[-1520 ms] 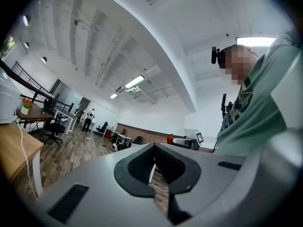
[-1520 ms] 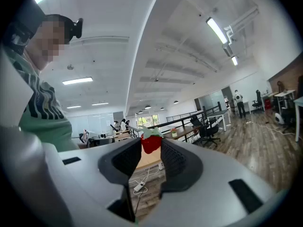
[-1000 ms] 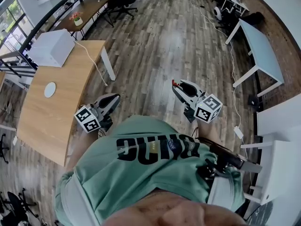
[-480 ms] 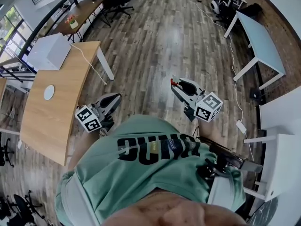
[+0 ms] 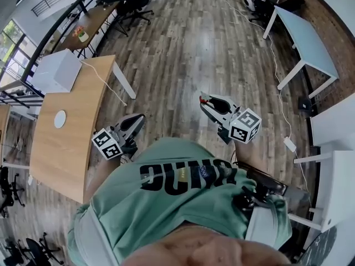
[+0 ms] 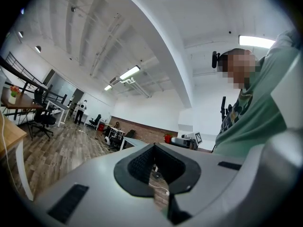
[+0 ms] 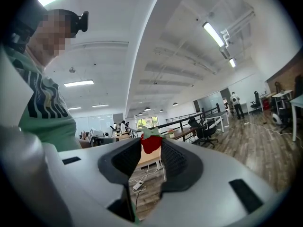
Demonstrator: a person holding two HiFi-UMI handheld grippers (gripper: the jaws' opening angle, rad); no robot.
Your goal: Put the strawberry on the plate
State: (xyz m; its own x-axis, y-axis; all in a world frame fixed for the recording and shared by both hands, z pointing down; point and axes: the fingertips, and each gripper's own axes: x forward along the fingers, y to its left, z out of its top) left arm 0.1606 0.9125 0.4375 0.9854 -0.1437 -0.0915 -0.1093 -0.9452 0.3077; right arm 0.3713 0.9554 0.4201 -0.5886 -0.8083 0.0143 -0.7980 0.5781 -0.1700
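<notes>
A small red strawberry (image 7: 151, 142) with a green top is pinched at the tips of my right gripper (image 7: 151, 148), and it shows as a red dot (image 5: 205, 98) at that gripper's tip (image 5: 206, 102) in the head view. A white plate (image 5: 60, 118) lies far left on a wooden table (image 5: 72, 143). My left gripper (image 5: 137, 121) hangs beside that table's near edge, its jaws closed together with nothing between them (image 6: 154, 167). Both grippers are held at chest height over the wood floor.
A white box (image 5: 54, 71) stands at the table's far end with a cable running off it. A pale blue table (image 5: 308, 40) is at the right, white furniture (image 5: 333, 165) nearer right. Office chairs (image 5: 133, 4) and a desk stand farther back.
The view has shifted slightly, so the wooden table and plate sit a little lower and nearer. Both grippers keep their pose, the strawberry still held.
</notes>
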